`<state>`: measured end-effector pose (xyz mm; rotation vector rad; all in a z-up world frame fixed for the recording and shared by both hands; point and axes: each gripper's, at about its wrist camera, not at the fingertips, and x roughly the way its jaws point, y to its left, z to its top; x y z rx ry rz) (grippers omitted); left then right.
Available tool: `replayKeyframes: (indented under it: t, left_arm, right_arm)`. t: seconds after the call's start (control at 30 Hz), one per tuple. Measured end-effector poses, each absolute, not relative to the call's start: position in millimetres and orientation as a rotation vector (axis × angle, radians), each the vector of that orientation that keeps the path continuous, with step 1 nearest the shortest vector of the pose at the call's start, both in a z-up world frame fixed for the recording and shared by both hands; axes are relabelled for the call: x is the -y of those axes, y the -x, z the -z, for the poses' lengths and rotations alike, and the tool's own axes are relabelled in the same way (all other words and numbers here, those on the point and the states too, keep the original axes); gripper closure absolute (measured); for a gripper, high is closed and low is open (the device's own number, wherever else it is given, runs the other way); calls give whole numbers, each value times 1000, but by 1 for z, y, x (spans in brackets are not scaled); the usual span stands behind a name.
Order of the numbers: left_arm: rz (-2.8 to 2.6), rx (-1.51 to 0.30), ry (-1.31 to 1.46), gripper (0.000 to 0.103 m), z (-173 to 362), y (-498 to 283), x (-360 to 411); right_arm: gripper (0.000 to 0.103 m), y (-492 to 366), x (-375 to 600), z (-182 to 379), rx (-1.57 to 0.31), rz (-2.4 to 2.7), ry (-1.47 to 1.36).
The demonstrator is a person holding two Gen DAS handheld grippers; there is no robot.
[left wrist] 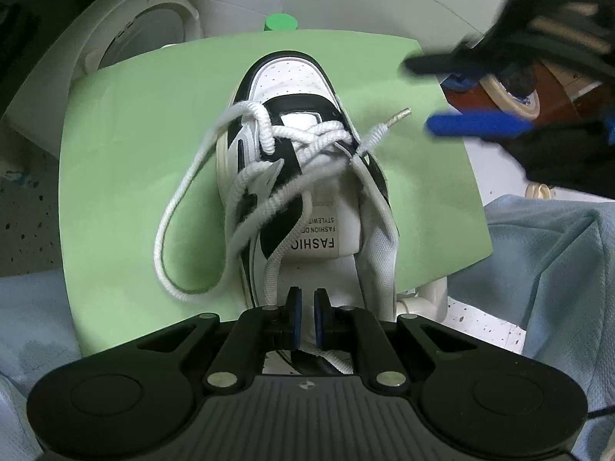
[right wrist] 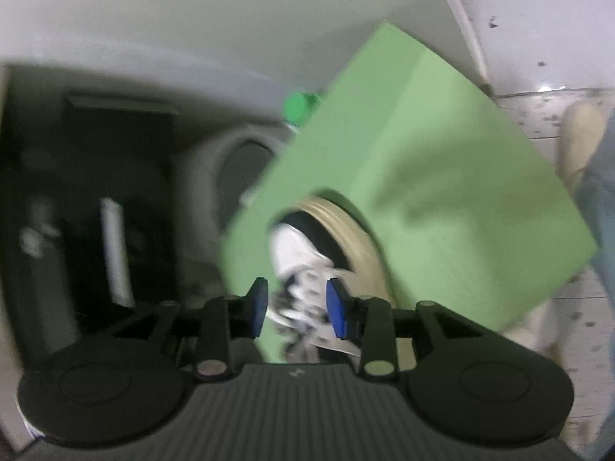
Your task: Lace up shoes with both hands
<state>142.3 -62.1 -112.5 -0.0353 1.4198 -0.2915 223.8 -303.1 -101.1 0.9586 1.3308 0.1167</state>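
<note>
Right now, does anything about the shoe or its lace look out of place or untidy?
Yes. The white lace is tangled loosely over the shoe and a long loop spills onto the green mat beside it. One lace tip sticks out free on the other side, held by neither fingers.

The shoe's tongue label (left wrist: 316, 235) reads "FASHIO", seen upside down.

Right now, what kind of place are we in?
Probably a home laundry or utility corner: a speckled tiled floor, what looks like a washing machine's round door, and a sneaker on a green board.
</note>
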Motion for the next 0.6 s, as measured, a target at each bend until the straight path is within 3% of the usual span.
replayKeyframes:
  t: [0.17,0.2,0.27,0.43,0.6]
  left_arm:
    - [295,-1424,46,94,113,-143,61]
    - [295,-1424,47,94,113,-143,61]
    - [296,-1423,43,94,113,-143,62]
    - [303,-1415,28,95,113,-142,64]
    - [288,-1401,1,100,113,-140,64]
  right_arm:
    - [70,-229,285,109,-1386,-144,-892]
    - [83,-230,282,110,-1394,-149,-883]
    - [96,-231,276,112,-1409,-143,-844]
    - [99,-230,261,102,-1382,-106,-683]
    - [100,-226,218,80,-1298,-91,-268]
